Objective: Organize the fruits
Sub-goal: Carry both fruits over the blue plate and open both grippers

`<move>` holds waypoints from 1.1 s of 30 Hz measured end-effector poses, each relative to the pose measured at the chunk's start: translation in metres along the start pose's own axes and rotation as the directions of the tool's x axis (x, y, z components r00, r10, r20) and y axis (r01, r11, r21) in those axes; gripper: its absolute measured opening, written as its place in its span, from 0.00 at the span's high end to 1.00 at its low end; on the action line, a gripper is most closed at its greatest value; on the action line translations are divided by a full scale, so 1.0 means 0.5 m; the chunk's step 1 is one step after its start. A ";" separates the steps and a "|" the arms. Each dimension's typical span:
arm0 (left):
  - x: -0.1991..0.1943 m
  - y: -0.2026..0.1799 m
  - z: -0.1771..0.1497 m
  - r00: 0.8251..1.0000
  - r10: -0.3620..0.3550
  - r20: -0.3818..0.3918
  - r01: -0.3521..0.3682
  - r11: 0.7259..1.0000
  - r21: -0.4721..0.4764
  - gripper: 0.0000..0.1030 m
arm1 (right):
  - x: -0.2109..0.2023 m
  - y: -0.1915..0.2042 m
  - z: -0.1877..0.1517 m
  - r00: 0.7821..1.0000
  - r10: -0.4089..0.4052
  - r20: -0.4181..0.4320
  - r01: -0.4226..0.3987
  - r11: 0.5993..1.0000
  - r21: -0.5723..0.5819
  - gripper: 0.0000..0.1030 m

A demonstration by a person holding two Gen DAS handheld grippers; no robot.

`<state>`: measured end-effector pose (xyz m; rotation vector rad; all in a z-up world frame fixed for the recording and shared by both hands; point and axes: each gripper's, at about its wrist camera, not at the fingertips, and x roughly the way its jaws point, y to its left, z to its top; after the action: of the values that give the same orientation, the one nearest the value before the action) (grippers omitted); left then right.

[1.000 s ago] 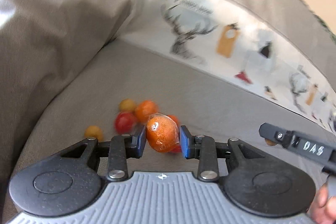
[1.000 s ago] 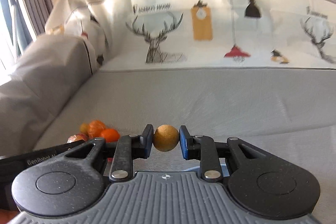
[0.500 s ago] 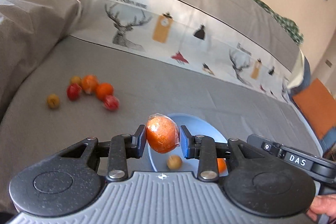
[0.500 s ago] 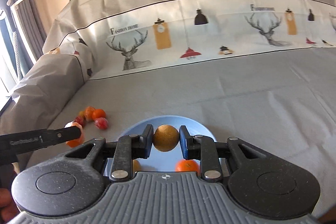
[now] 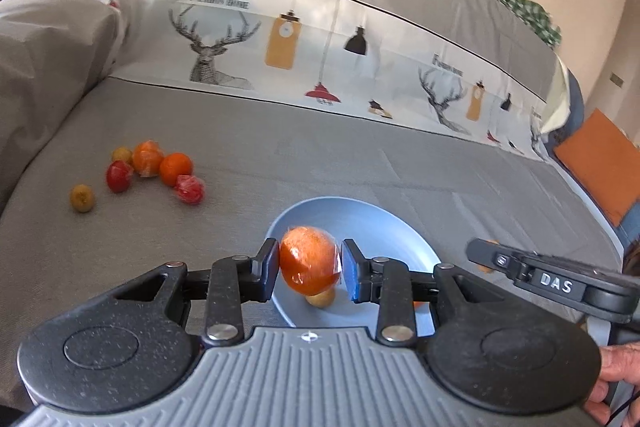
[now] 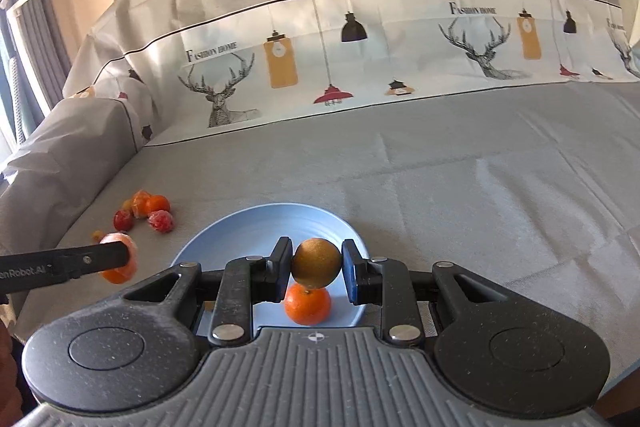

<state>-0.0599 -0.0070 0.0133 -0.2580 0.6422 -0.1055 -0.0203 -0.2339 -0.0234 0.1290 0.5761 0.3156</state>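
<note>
**Two fruits brought over the plate**

We log the left gripper [image 5: 310, 269] clamped on a film-wrapped orange mandarin [image 5: 308, 261] and the right gripper [image 6: 316, 269] clamped on a round tan-brown fruit [image 6: 316, 263]. Both have swung from the loose fruit cluster [image 5: 154, 169] near the bed's left edge to above the round pale-blue plate [image 6: 224, 239]; release comes next. Plate contents are partly hidden.

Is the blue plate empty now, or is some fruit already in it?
Not empty. The plate already holds an orange, and the left wrist view shows a small brown fruit in it too.
</note>
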 end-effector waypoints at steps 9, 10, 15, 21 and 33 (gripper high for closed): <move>0.035 -0.027 -0.015 0.997 -0.058 -0.043 0.062 0.995 0.081 0.77 | 0.028 0.019 0.001 1.000 0.014 -0.018 -0.015 1.000 -0.023 0.73; 0.040 -0.028 -0.017 0.997 -0.055 -0.049 0.059 0.995 0.084 0.77 | 0.028 0.020 0.001 1.000 0.014 -0.018 -0.015 1.000 -0.023 0.73; 0.051 -0.020 -0.015 0.997 -0.049 -0.059 0.052 0.997 0.063 0.77 | 0.034 0.017 0.000 1.000 0.016 -0.026 -0.017 1.000 -0.023 0.73; 0.058 -0.003 -0.010 0.997 -0.026 -0.075 0.027 0.999 0.023 0.75 | 0.054 0.019 -0.005 0.996 0.039 -0.083 -0.040 0.999 -0.011 0.69; 0.054 -0.007 -0.011 0.998 -0.003 -0.063 0.004 1.000 0.025 0.50 | 0.057 0.024 -0.008 0.994 0.037 -0.098 -0.037 0.999 0.001 0.45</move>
<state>-0.0418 -0.0162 -0.0056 -0.2321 0.7030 -0.1255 -0.0029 -0.2131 -0.0391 0.1244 0.6715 0.3599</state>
